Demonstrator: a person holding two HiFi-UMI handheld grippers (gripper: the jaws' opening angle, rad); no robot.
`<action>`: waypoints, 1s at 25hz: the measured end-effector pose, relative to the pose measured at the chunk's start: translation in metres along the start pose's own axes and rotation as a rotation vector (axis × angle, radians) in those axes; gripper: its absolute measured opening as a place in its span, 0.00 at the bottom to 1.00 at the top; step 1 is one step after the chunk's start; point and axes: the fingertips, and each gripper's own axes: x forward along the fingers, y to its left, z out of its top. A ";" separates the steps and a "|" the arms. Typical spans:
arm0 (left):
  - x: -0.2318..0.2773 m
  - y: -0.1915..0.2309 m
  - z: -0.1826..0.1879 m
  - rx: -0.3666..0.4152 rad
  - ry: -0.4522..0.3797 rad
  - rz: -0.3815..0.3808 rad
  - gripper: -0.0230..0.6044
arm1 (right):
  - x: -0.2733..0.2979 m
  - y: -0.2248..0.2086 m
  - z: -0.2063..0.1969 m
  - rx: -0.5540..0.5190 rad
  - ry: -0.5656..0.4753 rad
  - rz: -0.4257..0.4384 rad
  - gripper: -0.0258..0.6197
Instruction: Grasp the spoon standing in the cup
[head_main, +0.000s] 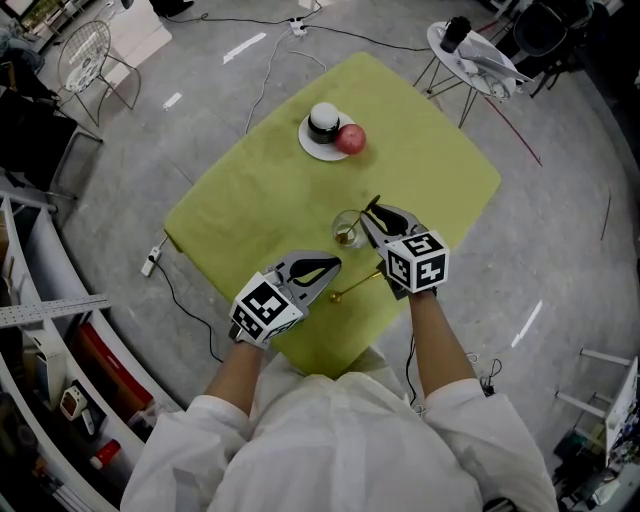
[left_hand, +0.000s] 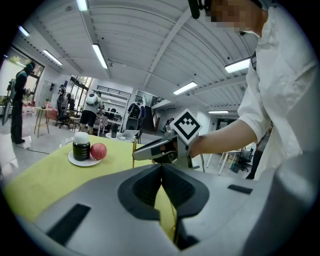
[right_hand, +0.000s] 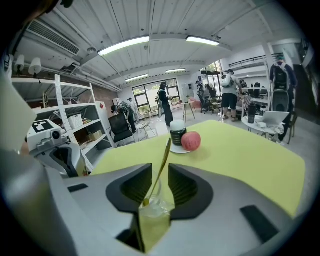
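Observation:
A gold spoon leans upright in a small clear glass cup on the yellow-green table. My right gripper is open, with a jaw on each side of the spoon's handle just above the cup's rim; the pads do not touch it. From the head view, the right gripper sits at the cup. My left gripper hovers near the table's front edge, its jaws shut together on nothing. In the left gripper view, the spoon stands beside the right gripper.
A second gold spoon lies flat on the table between the grippers. A white plate at the far side carries a dark jar with a white lid and a red apple. A round side table stands beyond.

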 end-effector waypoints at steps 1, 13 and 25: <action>0.000 0.001 0.001 0.000 0.001 0.001 0.04 | 0.001 0.000 0.001 -0.001 0.001 0.001 0.20; -0.001 0.001 -0.001 0.001 0.007 0.002 0.04 | 0.005 0.000 -0.001 -0.021 0.008 -0.011 0.12; -0.004 0.003 0.000 0.002 0.005 0.003 0.04 | 0.008 0.002 0.002 -0.024 0.000 -0.017 0.08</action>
